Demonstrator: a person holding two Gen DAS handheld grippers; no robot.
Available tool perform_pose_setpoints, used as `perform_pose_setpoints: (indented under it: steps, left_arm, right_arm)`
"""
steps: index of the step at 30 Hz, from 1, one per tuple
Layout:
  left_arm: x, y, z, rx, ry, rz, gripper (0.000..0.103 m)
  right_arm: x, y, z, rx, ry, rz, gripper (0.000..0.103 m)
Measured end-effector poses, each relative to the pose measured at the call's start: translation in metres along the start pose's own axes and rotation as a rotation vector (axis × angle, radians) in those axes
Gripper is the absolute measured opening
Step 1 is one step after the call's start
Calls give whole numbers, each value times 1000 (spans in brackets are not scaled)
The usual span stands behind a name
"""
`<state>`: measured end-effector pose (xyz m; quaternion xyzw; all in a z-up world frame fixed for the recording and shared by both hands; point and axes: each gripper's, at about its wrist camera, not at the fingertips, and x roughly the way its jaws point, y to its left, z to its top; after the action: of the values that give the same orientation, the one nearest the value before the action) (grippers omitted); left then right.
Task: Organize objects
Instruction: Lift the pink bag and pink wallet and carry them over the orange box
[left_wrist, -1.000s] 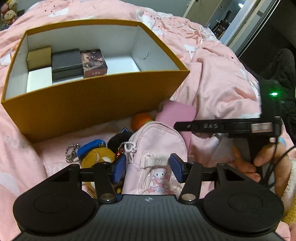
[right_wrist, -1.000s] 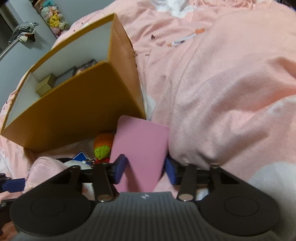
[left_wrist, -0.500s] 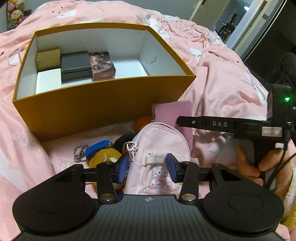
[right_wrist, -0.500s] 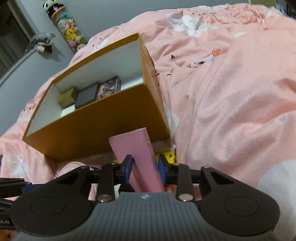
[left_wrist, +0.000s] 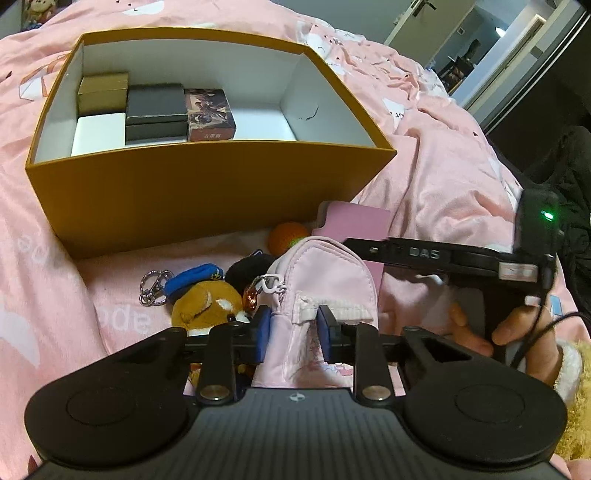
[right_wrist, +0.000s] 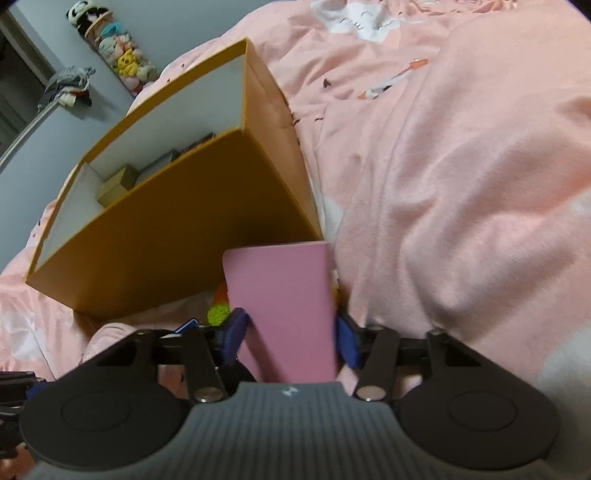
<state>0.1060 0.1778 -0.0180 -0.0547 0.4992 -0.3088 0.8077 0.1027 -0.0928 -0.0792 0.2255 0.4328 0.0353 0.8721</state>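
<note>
1. Left wrist view: left hand-held gripper squeezed narrow on the pink pouch, pads pressed into the soft cloth by the zip.
2. Held there, most likely, so the floppy pouch could be lifted without slipping out.
3. Pouch stood on the pink bed, just in front of the orange box, beside a plush dog keychain and an orange ball.
4. Small boxes packed tight in the left end of the orange box, with the right end left bare, probably kept for more things.
5. Right wrist view: right hand-held gripper closed on the pink card case, one pad on each long edge.
6. Card case held up flat and tilted toward the near right corner of the box, likely so as to go over the wall and inside.
7. Both things not yet in the box.
</note>
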Motion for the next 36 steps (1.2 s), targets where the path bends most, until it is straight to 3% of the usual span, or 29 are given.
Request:
perform_pose_setpoints:
  steps: [5,12,22,28,36]
  left_arm:
    - [1,1,-1,-5,-6,-2,24]
    - [-14,-6,1,12,-70,-3,20]
    - [-69,-15,35,42,-222,-77,19]
    - [-86,-2,89,52,-307,-10,19]
    - [-46,25,139,48,-263,118,19]
  right_arm:
    - [-32,8,-8,-34,-54,-4,19]
    - [-85,26,-9,-113,-148,0,18]
    - [-127,52,42,-155,-191,111,18]
    - [-99,71,101,-192,-144,105,18]
    - [-18,97,156,-259,-5,53,18]
